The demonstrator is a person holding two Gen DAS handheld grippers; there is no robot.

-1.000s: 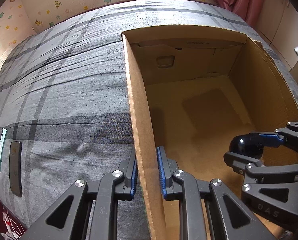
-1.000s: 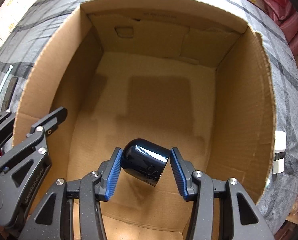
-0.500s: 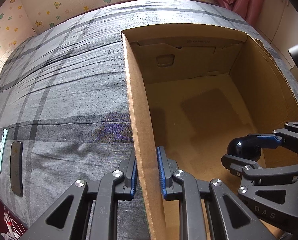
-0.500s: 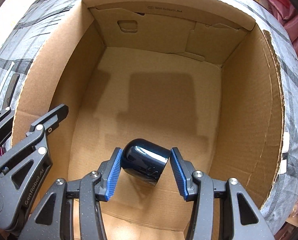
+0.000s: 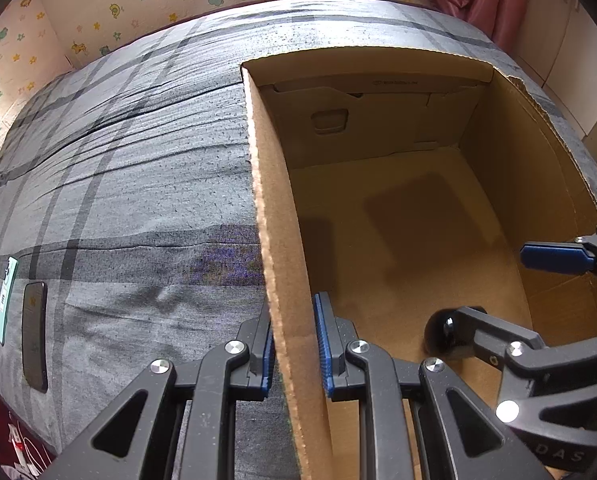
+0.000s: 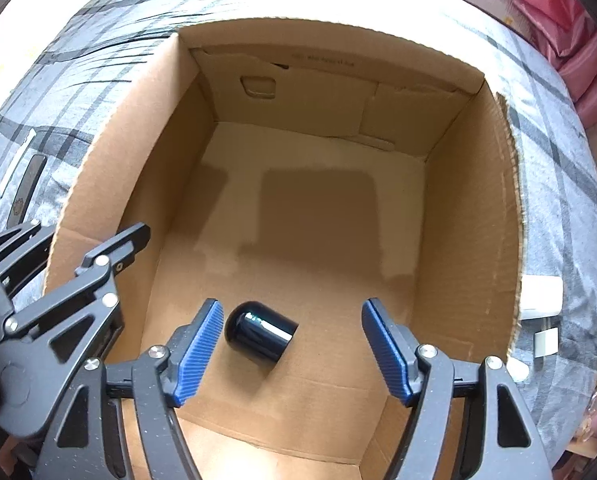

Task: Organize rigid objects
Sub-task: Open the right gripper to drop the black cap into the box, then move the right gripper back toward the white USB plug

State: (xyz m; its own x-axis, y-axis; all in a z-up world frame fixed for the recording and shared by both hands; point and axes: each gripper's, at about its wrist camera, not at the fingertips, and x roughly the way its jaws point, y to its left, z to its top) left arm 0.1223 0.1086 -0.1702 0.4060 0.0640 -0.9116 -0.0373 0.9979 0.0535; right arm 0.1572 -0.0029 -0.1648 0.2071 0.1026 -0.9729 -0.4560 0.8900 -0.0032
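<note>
A: Start with the big thing. The cardboard box (image 6: 474,216) sits open on the grey plaid bedcover (image 5: 118,184), and its floor is bare but for one item.

B: The glossy black cup (image 6: 260,334), lying on its side near the front wall. The right gripper (image 6: 290,348) hangs over it; its jaws have just been opening and now stand wide, the blue pads clear of the cup on both sides. I judge this the release step of putting one object away.

A: And the left gripper (image 5: 294,344)?

B: Pinched shut on the box's left wall, one pad inside and one outside, steadying it.

A: Next move?

B: Probably lifting the right gripper straight up so a finger doesn't nudge the cup, which may roll, then fetching another item. A dark phone (image 5: 34,336) and a pale green card (image 5: 6,300) lie on the bedcover to the left.

A: Any writing?

B: "DAS" on the right gripper's body in the left view. A small print line on the box's far flap is too blurred to read
</note>
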